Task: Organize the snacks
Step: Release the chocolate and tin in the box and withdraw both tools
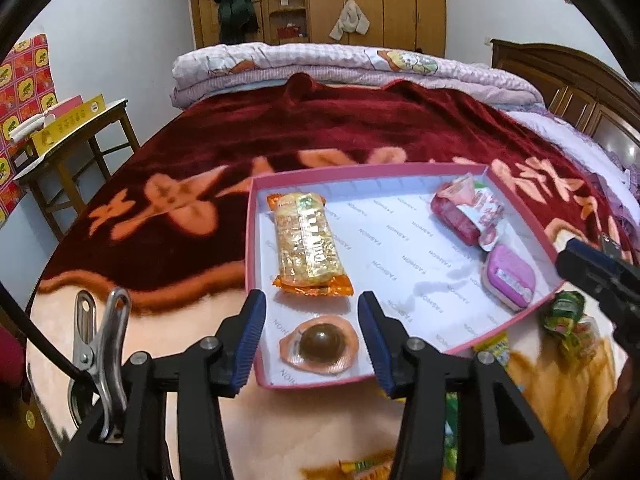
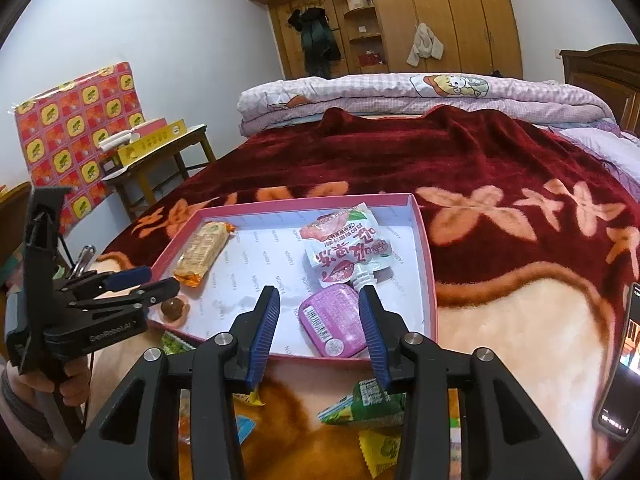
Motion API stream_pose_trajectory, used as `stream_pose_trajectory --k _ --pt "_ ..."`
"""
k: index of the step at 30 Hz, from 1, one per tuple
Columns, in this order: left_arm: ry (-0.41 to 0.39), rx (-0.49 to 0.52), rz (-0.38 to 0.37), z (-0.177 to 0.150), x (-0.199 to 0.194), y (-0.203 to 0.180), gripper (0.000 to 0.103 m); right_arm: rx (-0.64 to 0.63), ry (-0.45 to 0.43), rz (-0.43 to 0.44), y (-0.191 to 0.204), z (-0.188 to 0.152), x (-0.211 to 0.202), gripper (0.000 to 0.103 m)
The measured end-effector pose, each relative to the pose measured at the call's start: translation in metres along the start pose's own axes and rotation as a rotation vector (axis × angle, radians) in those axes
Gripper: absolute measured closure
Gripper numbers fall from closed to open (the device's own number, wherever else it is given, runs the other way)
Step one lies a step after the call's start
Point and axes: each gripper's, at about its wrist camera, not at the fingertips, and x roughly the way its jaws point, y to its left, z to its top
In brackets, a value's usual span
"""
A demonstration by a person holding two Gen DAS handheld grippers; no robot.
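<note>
Snack bar [image 1: 307,245] lengthwise, pointing away, in box [image 1: 256,280].

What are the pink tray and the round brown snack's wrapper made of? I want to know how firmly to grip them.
The pink tray looks like matte paperboard: thin straight walls, printed paper lining. The round brown snack seems sealed in glossy clear plastic with a crimped peach rim, probably thin film, though it could be a stiffer blister.
</note>
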Motion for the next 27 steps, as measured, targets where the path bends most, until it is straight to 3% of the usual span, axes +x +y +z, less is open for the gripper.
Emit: stream_pose_trajectory --k 9,27 --pt "-0.006 -0.029 -0.041 -0.005 -0.032 0.000 0.052 0.006 0.001 0.019 0.005 -0.006 -0.014 0.061" --pt "0.066 -0.092 0.064 -0.050 -0.071 0.018 0.052 0.015 0.009 0.050 0.008 -0.028 -0.045 0.061"
